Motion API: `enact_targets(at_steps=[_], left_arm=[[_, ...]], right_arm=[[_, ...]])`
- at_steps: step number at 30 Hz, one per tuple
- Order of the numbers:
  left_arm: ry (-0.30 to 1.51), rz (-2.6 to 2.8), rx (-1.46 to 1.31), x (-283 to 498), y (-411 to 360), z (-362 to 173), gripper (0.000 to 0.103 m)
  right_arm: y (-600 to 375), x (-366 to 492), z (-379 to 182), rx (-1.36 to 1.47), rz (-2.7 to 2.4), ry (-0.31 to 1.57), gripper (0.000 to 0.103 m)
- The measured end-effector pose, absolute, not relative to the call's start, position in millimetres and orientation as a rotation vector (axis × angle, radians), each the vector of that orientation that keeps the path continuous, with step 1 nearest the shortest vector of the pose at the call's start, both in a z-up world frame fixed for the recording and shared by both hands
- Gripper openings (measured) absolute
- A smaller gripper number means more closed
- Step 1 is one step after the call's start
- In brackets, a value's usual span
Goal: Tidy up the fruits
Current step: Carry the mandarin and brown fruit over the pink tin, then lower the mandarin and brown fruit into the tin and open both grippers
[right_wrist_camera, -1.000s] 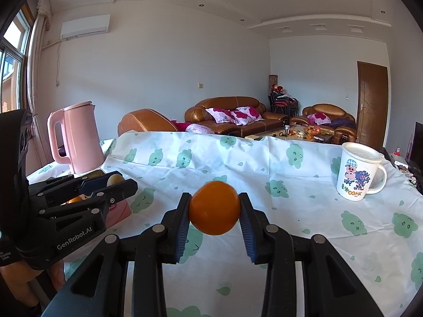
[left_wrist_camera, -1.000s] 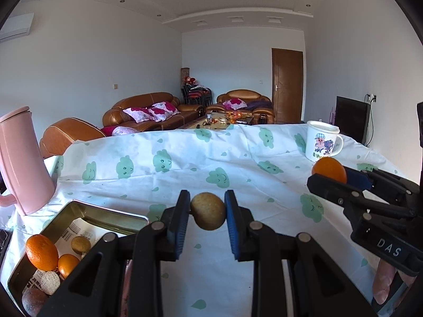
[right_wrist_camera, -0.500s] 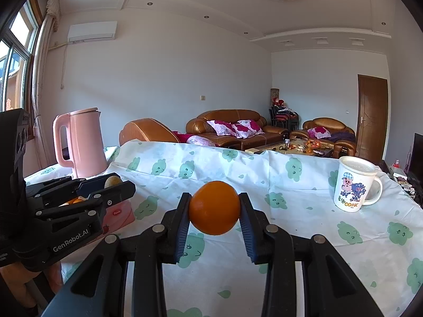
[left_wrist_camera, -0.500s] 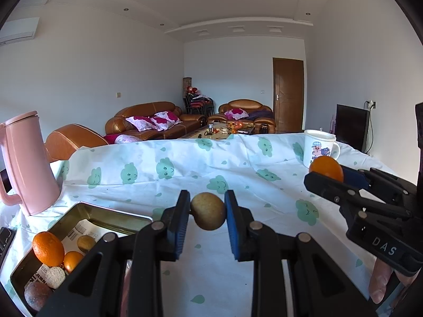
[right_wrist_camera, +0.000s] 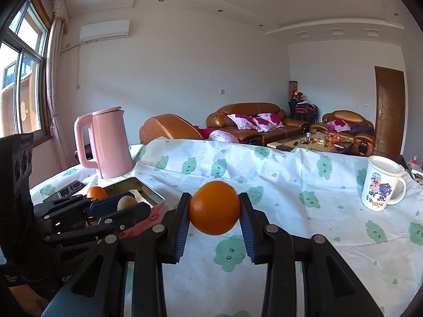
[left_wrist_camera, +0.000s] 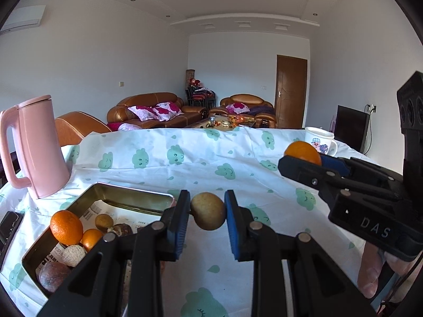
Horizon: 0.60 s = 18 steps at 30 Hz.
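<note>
My left gripper [left_wrist_camera: 207, 210] is shut on a small tan round fruit [left_wrist_camera: 208, 210], held above the tablecloth just right of a metal tin [left_wrist_camera: 132, 198]. The tin holds an orange [left_wrist_camera: 66, 227], a smaller orange fruit [left_wrist_camera: 91, 238] and several other fruits on newspaper. My right gripper [right_wrist_camera: 214, 210] is shut on an orange [right_wrist_camera: 214, 207] above the cloth. In the left wrist view the right gripper [left_wrist_camera: 304, 159] shows at the right with that orange [left_wrist_camera: 302, 152]. In the right wrist view the left gripper [right_wrist_camera: 127, 206] shows at the left over the tin [right_wrist_camera: 148, 192].
A pink kettle [left_wrist_camera: 37, 148] stands behind the tin at the left. A white cartoon mug [right_wrist_camera: 382, 187] stands at the right of the table [right_wrist_camera: 290, 174], which wears a white cloth with green prints. A dark phone [right_wrist_camera: 68, 187] lies beside the kettle. Sofas stand beyond.
Both grippers have drawn back towards the near side with their fruits still held, and the views have shifted left. More of the tin, its fruits and the kettle now shows.
</note>
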<state>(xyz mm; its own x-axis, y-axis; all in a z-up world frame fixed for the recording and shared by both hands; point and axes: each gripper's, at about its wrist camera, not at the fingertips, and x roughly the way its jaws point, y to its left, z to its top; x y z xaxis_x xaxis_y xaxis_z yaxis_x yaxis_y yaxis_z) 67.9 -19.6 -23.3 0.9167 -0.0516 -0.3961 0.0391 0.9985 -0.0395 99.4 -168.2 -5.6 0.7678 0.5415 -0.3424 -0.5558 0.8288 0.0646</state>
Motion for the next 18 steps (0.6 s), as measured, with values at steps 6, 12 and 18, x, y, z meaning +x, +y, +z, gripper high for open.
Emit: enact_targets(at_steps=[6, 12, 18], left_arm=[[0.420, 0.021, -0.047, 42.7, 13.4, -19.0, 0.028], [0.434, 0.080, -0.048, 19.2, 39.8, -24.2, 0.028], [0.446, 0.115, -0.050, 5.4, 56.5, -31.6, 0.028]], right_arm=[[-129.7, 92.4, 3.8, -0.064, 0.682, 0.361, 0.038], [-96.1, 87.3, 7.7, -0.070, 0.757, 0.381, 0.038], [-65.7, 86.4, 0.7, -0.085, 0.802, 0.420, 0.038]])
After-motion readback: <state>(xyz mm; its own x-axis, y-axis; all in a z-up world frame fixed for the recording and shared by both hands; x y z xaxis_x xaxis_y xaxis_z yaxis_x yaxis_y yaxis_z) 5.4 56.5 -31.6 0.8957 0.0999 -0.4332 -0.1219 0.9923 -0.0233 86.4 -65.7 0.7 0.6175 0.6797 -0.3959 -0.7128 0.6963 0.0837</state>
